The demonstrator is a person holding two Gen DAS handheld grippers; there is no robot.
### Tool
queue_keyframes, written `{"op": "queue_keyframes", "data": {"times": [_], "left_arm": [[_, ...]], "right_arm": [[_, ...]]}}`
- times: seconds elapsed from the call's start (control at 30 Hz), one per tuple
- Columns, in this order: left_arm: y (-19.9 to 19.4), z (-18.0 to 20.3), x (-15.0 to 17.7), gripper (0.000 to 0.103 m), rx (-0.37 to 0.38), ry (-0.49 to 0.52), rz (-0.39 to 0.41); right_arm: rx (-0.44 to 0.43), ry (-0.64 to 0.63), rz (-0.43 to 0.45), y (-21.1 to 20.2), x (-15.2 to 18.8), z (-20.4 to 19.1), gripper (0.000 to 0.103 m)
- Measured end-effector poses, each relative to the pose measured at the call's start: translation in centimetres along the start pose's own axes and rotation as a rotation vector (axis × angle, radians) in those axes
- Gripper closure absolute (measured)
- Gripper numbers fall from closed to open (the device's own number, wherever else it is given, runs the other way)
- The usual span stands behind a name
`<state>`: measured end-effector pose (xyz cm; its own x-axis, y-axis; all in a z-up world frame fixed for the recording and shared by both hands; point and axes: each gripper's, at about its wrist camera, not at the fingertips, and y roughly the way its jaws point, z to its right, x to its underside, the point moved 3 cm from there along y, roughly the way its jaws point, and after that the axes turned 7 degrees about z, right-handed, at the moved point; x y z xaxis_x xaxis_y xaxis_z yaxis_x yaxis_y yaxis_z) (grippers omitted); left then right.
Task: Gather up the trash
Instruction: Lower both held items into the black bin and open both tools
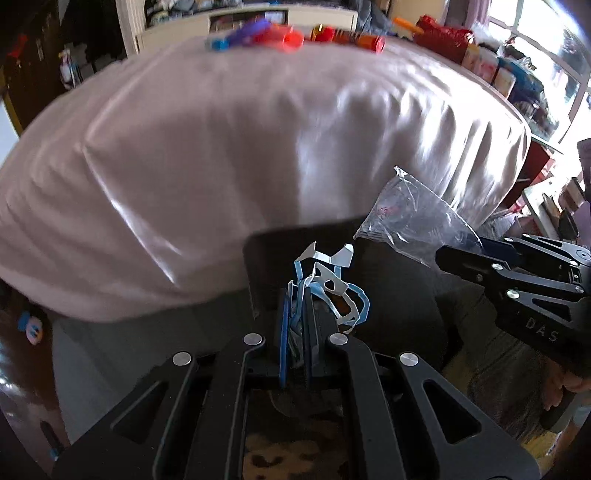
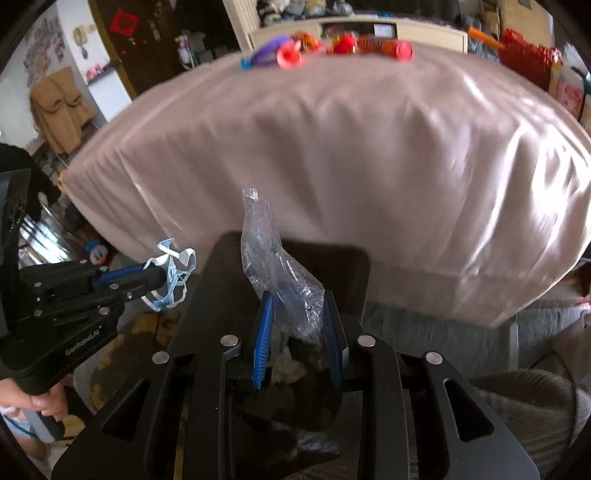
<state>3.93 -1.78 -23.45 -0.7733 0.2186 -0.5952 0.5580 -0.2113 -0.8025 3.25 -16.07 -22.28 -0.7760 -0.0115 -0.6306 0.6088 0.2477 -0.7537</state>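
Note:
My left gripper (image 1: 297,295) is shut on a tangle of blue and white plastic strips (image 1: 328,284), held over a black bin (image 1: 266,251). It also shows in the right wrist view (image 2: 162,280) with the strips (image 2: 171,275) at the bin's left edge. My right gripper (image 2: 297,302) is shut on a crumpled clear plastic bag (image 2: 266,251), held above the black bin (image 2: 332,258). In the left wrist view the right gripper (image 1: 454,254) holds the clear bag (image 1: 406,218) at the bin's right side. Crumpled trash lies inside the bin (image 2: 288,365).
A table under a pale pink cloth (image 1: 221,147) stands just behind the bin. Red, orange and purple toys (image 1: 288,35) lie along its far edge. Shelves and boxes stand behind. A patterned rug (image 2: 147,325) lies left of the bin.

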Motion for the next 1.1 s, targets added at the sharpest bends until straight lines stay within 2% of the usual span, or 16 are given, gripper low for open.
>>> {"op": "queue_keyframes", "data": {"times": [0.17,0.37,0.5,0.6,0.7,0.77,0.83,0.9,1.1], "left_arm": [[1.6,-0.4,0.7,0.098,0.003,-0.013,-0.040],[2.8,-0.3,0.8,0.095,0.018,-0.011,-0.072],[3.0,-0.6,0.8,0.084,0.017,-0.016,-0.080],[2.9,-1.0,0.7,0.077,0.012,-0.026,-0.078],[2.7,-1.3,0.6,0.072,-0.001,-0.030,-0.073],[2.4,-1.5,0.4,0.068,-0.011,-0.028,-0.066],[1.9,-1.8,0.0,0.058,-0.026,-0.022,-0.050],[1.1,-2.3,-0.7,0.054,-0.039,-0.023,-0.025],[-1.8,-3.6,-3.9,0.046,-0.070,-0.018,0.061]], "right_arm": [[0.010,0.027,-0.059,1.9,1.0,0.1,0.076],[0.011,0.048,-0.086,2.3,0.8,0.3,0.073],[0.018,0.045,-0.103,2.8,0.9,0.4,0.070],[0.020,0.042,-0.107,3.0,0.9,0.3,0.059],[0.022,0.052,-0.102,2.9,0.9,0.7,0.056],[0.021,0.063,-0.090,2.8,0.7,1.0,0.050],[0.019,0.072,-0.067,2.4,0.3,1.3,0.037],[0.030,0.063,-0.017,1.5,-0.7,1.7,0.032],[0.105,0.022,0.134,-2.1,-5.1,3.5,0.030]]}}
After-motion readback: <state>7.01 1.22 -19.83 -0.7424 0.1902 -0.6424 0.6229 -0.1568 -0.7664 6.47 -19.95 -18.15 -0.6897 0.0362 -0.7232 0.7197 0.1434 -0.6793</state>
